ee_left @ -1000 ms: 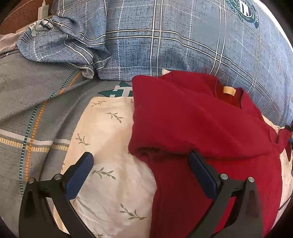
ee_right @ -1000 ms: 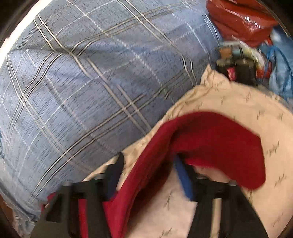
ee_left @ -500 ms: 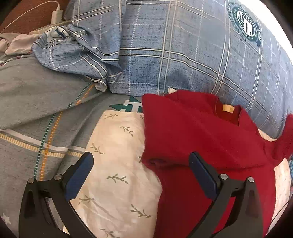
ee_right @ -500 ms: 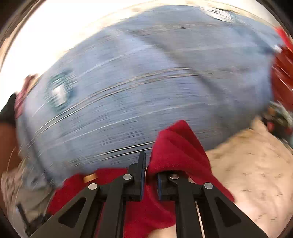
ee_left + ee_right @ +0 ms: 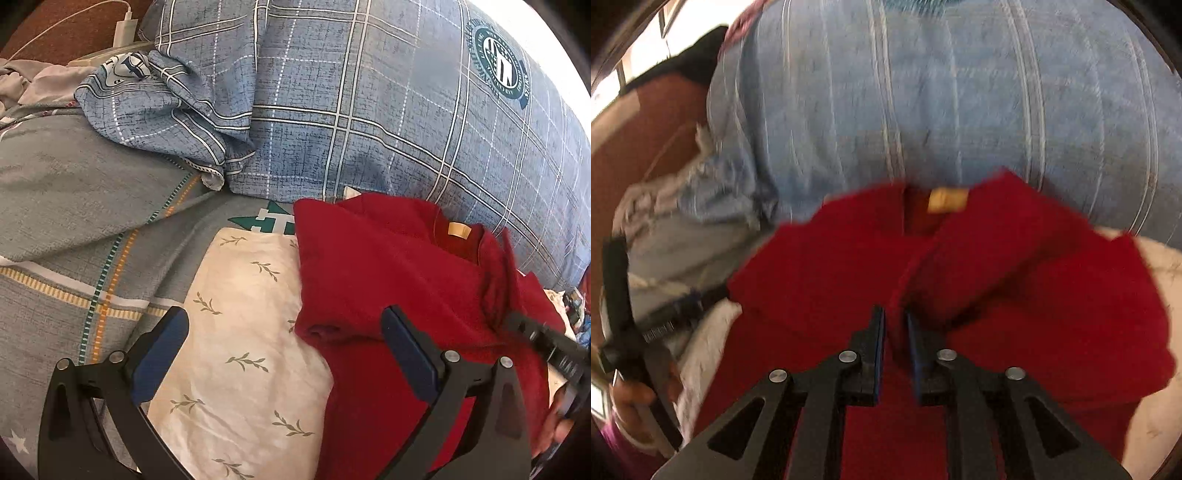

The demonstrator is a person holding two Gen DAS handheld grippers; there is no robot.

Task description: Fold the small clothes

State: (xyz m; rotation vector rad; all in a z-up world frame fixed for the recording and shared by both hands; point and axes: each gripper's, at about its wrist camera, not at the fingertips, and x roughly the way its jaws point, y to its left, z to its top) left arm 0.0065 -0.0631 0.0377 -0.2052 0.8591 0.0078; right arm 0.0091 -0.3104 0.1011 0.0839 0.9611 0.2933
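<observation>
Roughly halfway: left sleeve (image 5: 321,328) folded in, right gripper (image 5: 894,328) pinching right sleeve (image 5: 979,266) across red shirt (image 5: 388,280), jaws just eased a touch; left gripper (image 5: 280,343) wide open, empty.

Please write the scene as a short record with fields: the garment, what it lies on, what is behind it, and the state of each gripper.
garment: red shirt, partly folded, yellow neck label showing
surface: white leaf-print cloth over a grey striped bedsheet
behind: blue plaid pillow
left gripper: open, holds nothing
right gripper: nearly closed on a fold of the red shirt, jaws just eased slightly
image quality: right wrist view blurred
</observation>
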